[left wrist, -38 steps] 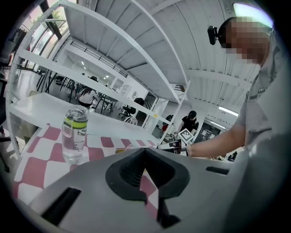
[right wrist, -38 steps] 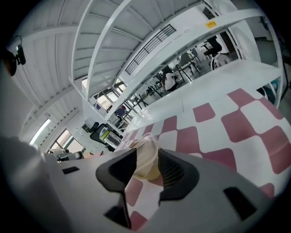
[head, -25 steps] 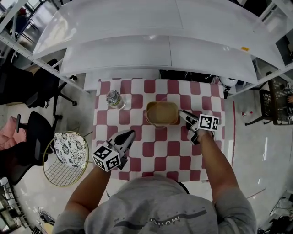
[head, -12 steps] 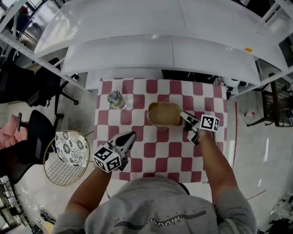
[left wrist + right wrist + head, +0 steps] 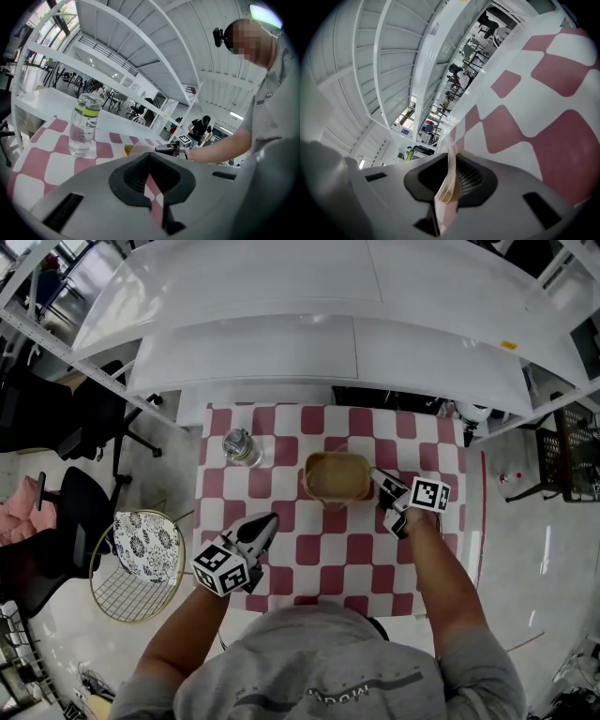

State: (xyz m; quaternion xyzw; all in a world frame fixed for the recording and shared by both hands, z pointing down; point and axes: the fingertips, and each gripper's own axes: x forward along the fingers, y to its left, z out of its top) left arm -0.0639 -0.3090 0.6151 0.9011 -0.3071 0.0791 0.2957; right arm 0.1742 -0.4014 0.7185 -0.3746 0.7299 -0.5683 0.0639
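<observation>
Clamping the right wall of the clear container [image 5: 336,476] at mid-frame on the checkered surface [image 5: 361,549] is the right claw [image 5: 375,474]; the left claw [image 5: 270,519], jaws together, empty, hovers lower left

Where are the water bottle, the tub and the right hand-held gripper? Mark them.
water bottle [image 5: 240,446], head view, its cap.
tub [image 5: 336,476], head view, its inside.
right hand-held gripper [image 5: 377,476], head view, between its fingertips.
</observation>
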